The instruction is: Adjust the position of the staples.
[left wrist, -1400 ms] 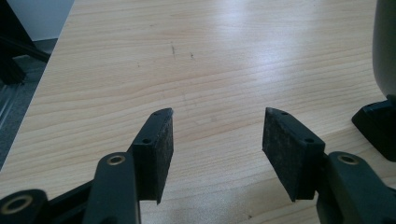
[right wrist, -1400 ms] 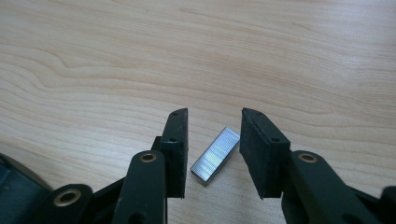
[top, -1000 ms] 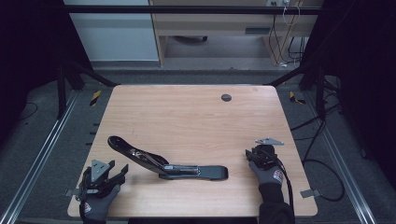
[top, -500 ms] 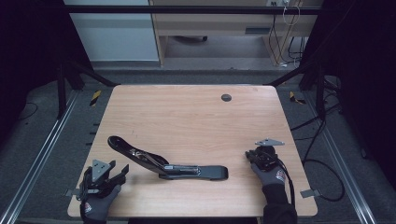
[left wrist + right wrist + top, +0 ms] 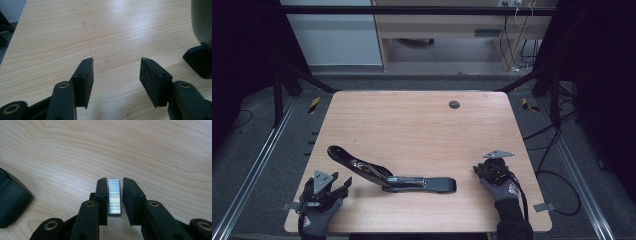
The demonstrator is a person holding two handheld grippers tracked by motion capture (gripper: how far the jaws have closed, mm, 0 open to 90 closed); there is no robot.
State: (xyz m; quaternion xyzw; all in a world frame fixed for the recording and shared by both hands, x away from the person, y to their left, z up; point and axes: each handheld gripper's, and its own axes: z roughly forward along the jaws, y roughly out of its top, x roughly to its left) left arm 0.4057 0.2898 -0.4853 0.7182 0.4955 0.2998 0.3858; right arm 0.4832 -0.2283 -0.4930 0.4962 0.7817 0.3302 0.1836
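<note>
A black stapler (image 5: 412, 183) lies near the table's front edge, its top arm (image 5: 354, 161) swung up and to the left. My right gripper (image 5: 479, 171) rests right of the stapler's end (image 5: 10, 200). A silver strip of staples (image 5: 114, 197) sits between its jaws against the left pad, a thin gap away from the right pad; the jaws have just been opening. My right gripper (image 5: 115, 182) is open. My left gripper (image 5: 116, 67) stands open over bare wood, with the stapler's base (image 5: 198, 62) to its right. In the high view, my left gripper (image 5: 341, 187) sits at the front left corner.
The wooden table (image 5: 412, 125) has a round cable hole (image 5: 454, 104) near its far edge. Cables (image 5: 557, 180) lie on the floor to the right. A desk and cabinet (image 5: 332, 35) stand beyond the table.
</note>
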